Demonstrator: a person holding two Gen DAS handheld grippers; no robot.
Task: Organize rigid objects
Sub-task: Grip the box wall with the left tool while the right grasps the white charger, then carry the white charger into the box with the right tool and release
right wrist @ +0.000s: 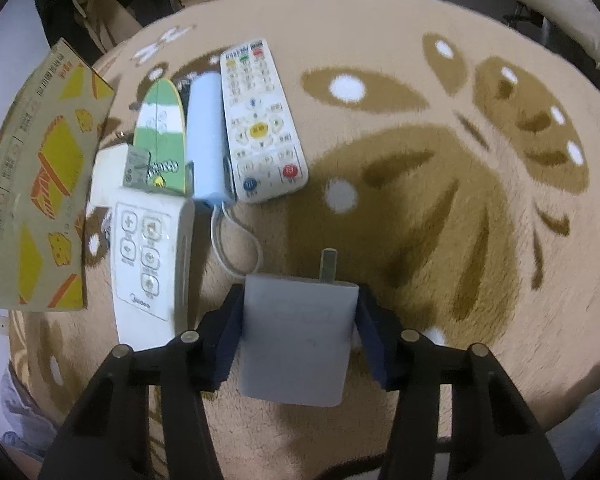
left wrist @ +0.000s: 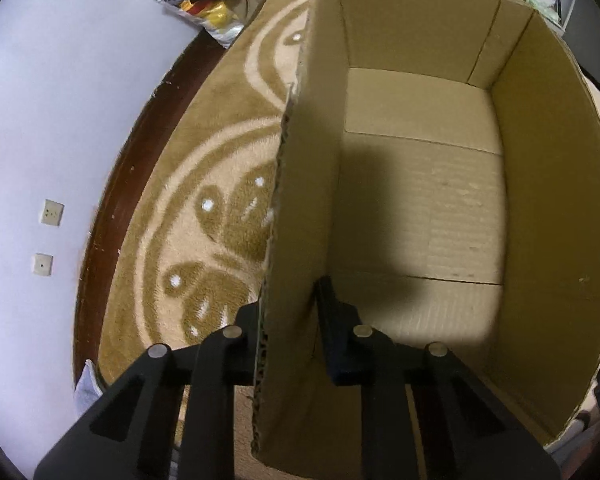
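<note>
Black fingers [left wrist: 288, 332] of the left gripper are clamped shut on the near wall of a cardboard box [left wrist: 548, 200], one finger outside the wall and one inside. Its floor shows bare, with an open top, and it stands on a tan rug [left wrist: 220, 152] with cream swirls and leaf shapes. Beyond the rug's edge runs a dark wood border, then a pale wall [left wrist: 40, 100] with two small sockets.

On the right, the fingers [right wrist: 300, 336] are partly closed around a grey charger [right wrist: 296, 336] lying flat on the same rug, the pads touching or all but touching its two sides. The charger's long axis runs away from the camera, and its single visible metal prong points away, toward the far edge of the rug.

Left of and beyond the charger lie two white remotes: a short one [right wrist: 152, 260] nearer, long axis away from the camera, and a longer, many-buttoned one [right wrist: 260, 120] farther off, tilted slightly left at its far end. Between them lie one pale tube [right wrist: 206, 136] with a white cord loop and one green-and-white oval item [right wrist: 160, 136]. One printed yellow-and-orange carton [right wrist: 40, 184] sits at the far left. Shelves of books and clutter fill the background.
</note>
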